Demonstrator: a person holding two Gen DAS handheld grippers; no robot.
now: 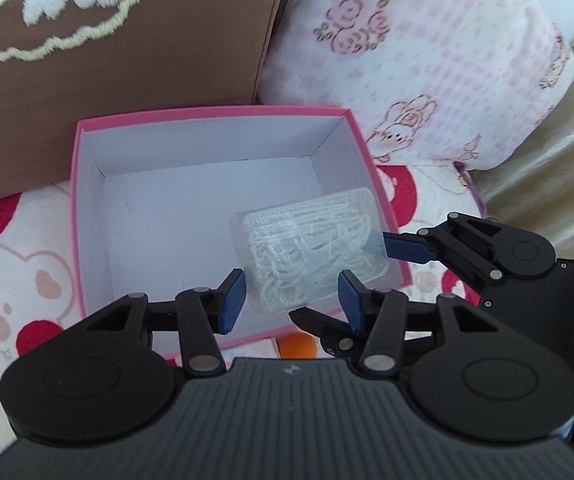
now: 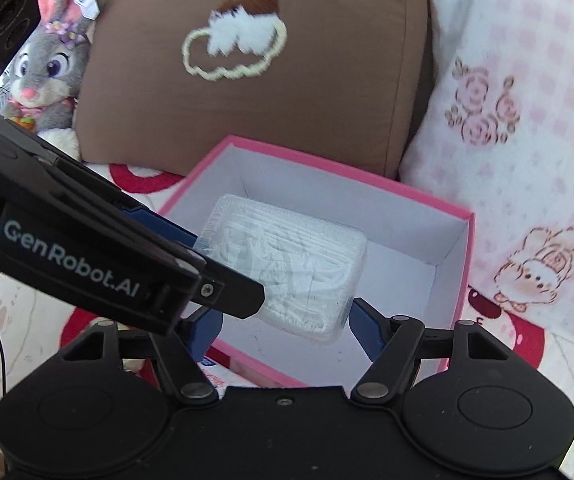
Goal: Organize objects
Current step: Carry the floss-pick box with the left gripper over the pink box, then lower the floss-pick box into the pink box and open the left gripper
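Note:
A clear plastic case of white floss picks (image 1: 307,248) hangs over the right side of an open pink box with a white inside (image 1: 87,216). Both grippers are at it. My left gripper (image 1: 291,300) has its blue pads on the case's near end. My right gripper (image 2: 283,324) grips the same case (image 2: 287,264) above the pink box (image 2: 459,264); in the left wrist view it comes in from the right, one blue finger (image 1: 407,246) against the case. The left gripper's arm crosses the right wrist view from the left.
The box sits on a white bedspread with red and pink prints (image 1: 7,280). A brown cushion (image 2: 287,80) and a pink checked blanket roll (image 1: 427,60) stand behind it. A grey plush rabbit (image 2: 47,76) is at far left. An orange ball (image 1: 297,346) lies by the box's near wall.

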